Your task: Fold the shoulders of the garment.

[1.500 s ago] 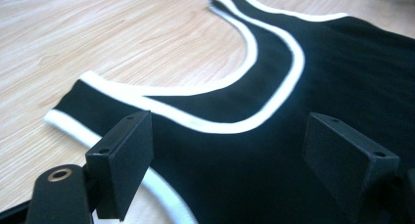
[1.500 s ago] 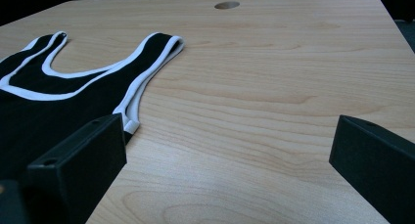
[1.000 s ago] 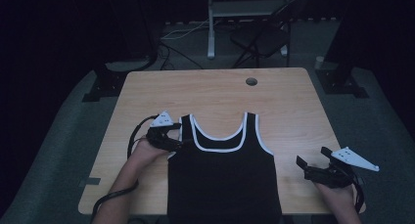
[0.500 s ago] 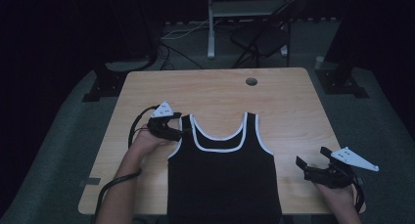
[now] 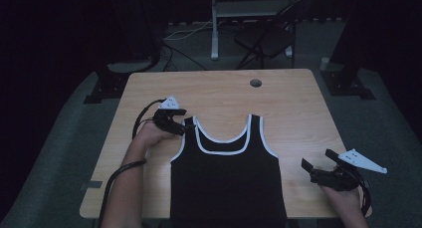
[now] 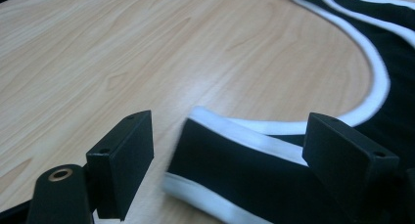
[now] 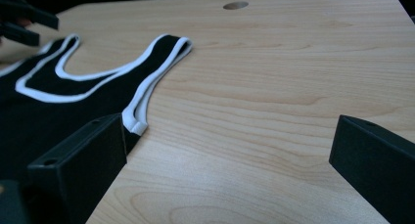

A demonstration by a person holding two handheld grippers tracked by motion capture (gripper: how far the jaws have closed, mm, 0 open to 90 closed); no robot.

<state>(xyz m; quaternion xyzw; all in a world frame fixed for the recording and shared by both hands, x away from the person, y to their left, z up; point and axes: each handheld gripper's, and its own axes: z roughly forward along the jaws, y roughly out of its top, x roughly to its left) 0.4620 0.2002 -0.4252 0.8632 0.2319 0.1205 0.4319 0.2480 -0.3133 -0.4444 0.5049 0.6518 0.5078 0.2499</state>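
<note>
A black tank top [image 5: 229, 178] with white trim lies flat on the wooden table [image 5: 224, 93], its hem at the near edge. My left gripper [image 5: 180, 124] is at the top of the garment's left shoulder strap [image 5: 189, 122]. In the left gripper view that strap end [image 6: 235, 160] lies between the open jaws of my left gripper [image 6: 230, 153], unpinched. My right gripper [image 5: 316, 161] rests open on bare wood to the right of the tank top. In the right gripper view the tank top's armhole edge [image 7: 139, 121] lies just beside the left jaw of my right gripper [image 7: 230, 177].
A round cable hole [image 5: 256, 82] sits in the far part of the table. A chair [image 5: 263, 39] and a stand's legs are on the floor beyond it. Cables trail from both grippers. The other hand's gripper [image 7: 24, 18] appears far off in the right gripper view.
My left gripper has moved away from the person, up along the tank top's left side to the end of the shoulder strap. The right gripper has stayed in place.
</note>
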